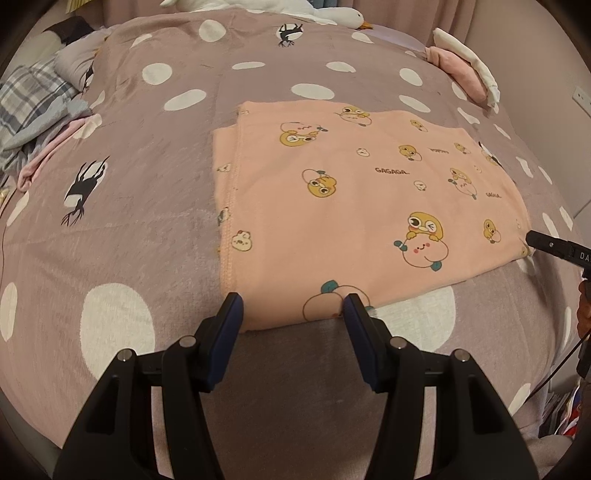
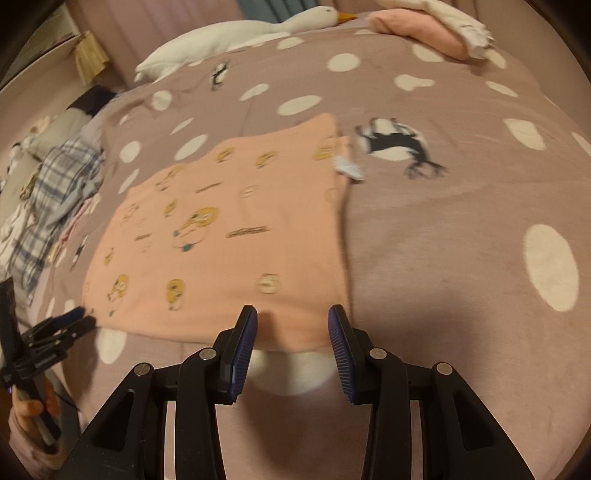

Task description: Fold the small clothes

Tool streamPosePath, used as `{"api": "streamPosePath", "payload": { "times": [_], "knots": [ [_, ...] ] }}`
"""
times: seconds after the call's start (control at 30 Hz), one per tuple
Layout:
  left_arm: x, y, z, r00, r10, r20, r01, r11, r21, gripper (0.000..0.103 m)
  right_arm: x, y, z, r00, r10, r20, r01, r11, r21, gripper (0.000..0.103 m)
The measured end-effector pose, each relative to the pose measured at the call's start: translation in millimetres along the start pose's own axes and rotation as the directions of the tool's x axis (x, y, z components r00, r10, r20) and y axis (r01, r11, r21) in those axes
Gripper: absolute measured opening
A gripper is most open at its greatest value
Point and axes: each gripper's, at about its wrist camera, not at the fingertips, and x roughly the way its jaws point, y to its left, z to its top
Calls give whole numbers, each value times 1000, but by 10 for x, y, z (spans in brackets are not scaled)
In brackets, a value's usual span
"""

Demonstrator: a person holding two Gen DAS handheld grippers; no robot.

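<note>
A peach garment [image 1: 354,192] printed with cartoon ducks lies folded into a flat rectangle on the mauve polka-dot blanket [image 1: 147,177]. My left gripper [image 1: 293,308] stands open at the garment's near edge, and the hem lies between its blue pads without being pinched. In the right wrist view the same garment [image 2: 229,229] is blurred. My right gripper [image 2: 293,321] is open over its near right corner. The right gripper's tip [image 1: 546,245] shows beside the garment's right edge. The left gripper [image 2: 62,328], held by a hand, shows at the lower left.
A white plush goose [image 2: 229,33] lies at the back of the bed. Folded pink and white clothes [image 1: 465,70] sit at the back right. A heap of plaid and grey clothes [image 1: 33,107] lies on the left.
</note>
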Motion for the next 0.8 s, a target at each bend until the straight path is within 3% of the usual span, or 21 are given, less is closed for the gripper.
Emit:
{"api": "streamPosePath", "payload": {
  "times": [0.1, 0.17, 0.37, 0.53, 0.7, 0.8],
  "knots": [
    [-71, 48, -9, 1000, -1, 7, 1, 1000, -27, 56, -51, -40, 1, 1000, -8, 22, 7, 1000, 20, 40],
    [-115, 85, -16, 1000, 5, 12, -4, 999, -41, 56, -77, -39, 8, 996, -82, 37, 82, 997, 8, 40],
    [-170, 283, 0, 999, 34, 15, -32, 994, -102, 61, -178, -7, 31, 993, -88, 79, 90, 996, -18, 40],
    [-155, 388, 27, 1000, 6, 5, -5, 988, -157, 62, -188, 158, 85, 994, -65, 91, 72, 995, -72, 40],
    [-102, 458, 56, 995, -99, -14, 94, 971, -220, 67, -159, 316, 136, 995, -43, 94, 53, 993, -107, 40],
    [-48, 496, 90, 984, -179, -26, 166, 950, -263, 70, -126, 399, 156, 996, -28, 88, 39, 992, -119, 40]
  ]
}}
